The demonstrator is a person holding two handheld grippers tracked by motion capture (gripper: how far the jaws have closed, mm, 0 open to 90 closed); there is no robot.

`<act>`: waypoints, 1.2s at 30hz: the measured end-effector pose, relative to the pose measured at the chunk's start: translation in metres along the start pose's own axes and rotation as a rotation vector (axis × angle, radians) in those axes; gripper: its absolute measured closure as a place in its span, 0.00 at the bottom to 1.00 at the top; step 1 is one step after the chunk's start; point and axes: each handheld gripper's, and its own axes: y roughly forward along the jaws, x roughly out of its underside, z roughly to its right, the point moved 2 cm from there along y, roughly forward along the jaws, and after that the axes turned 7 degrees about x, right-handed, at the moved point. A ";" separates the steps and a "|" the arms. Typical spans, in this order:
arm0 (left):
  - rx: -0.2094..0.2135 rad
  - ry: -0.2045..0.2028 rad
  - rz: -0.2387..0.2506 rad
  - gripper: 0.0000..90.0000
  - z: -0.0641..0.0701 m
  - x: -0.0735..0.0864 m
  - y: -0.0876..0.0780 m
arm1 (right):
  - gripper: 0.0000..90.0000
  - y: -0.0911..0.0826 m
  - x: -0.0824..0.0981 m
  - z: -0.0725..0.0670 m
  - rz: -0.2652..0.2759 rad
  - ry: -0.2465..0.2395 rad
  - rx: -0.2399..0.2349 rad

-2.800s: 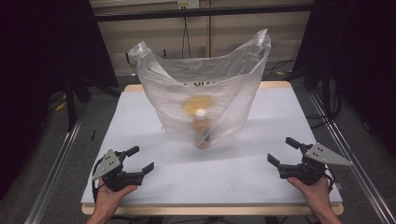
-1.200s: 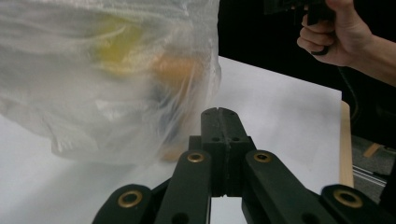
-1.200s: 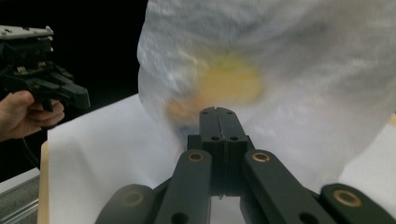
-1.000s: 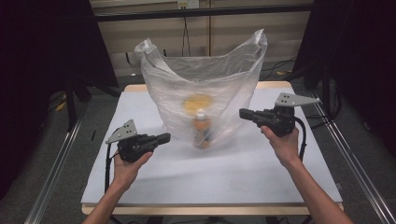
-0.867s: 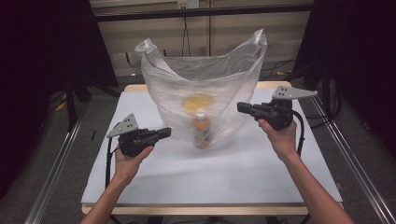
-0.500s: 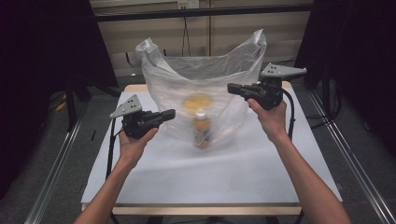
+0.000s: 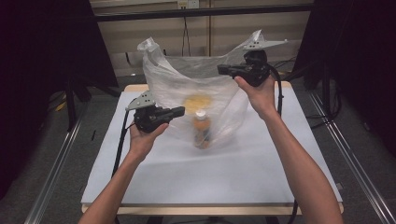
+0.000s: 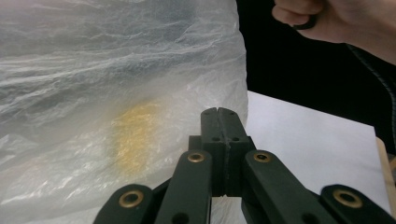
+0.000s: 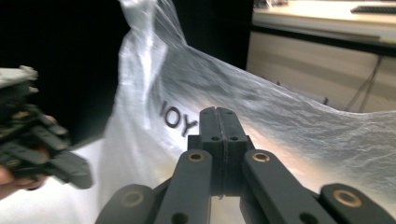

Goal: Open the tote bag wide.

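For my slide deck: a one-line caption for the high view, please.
Two hand-held grippers, left and right, jaws shut, flank a translucent plastic bag holding a bottle.

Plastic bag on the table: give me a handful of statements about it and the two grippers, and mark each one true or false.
1. The plastic bag stands upright on the white table. True.
2. A bottle with a white cap shows through the bag. True.
3. The left gripper has its jaws wide open. False: they are shut together, with nothing between them.
4. The right gripper is lower than the left one. False: it is up near the bag's right handle, while the left is at the bag's lower left side.
5. The right gripper is clamped on the bag's handle. False: its jaws are shut on nothing.
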 end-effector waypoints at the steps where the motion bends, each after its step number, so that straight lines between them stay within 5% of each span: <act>1: 0.000 0.000 0.000 1.00 0.000 0.000 0.000 | 1.00 0.004 0.001 0.002 -0.005 0.012 0.001; 4: -0.007 0.002 -0.009 1.00 -0.001 0.003 0.003 | 1.00 0.015 0.010 0.006 -0.054 0.028 0.005; 10: 0.002 0.003 -0.002 1.00 0.000 0.002 0.004 | 1.00 0.027 0.043 -0.002 -0.133 0.031 -0.076; 17: 0.029 0.004 0.062 1.00 0.006 -0.010 0.004 | 1.00 0.024 0.066 -0.025 -0.120 0.024 -0.146; 22: 0.041 0.045 0.068 1.00 0.015 -0.028 0.011 | 1.00 0.022 0.076 -0.038 -0.099 0.023 -0.186; 29: 0.043 0.059 0.088 1.00 0.014 -0.044 0.019 | 1.00 0.023 0.078 -0.048 -0.102 0.003 -0.189; 36: -0.028 0.021 0.046 1.00 -0.006 -0.052 0.031 | 1.00 0.023 0.078 -0.052 -0.124 -0.015 -0.196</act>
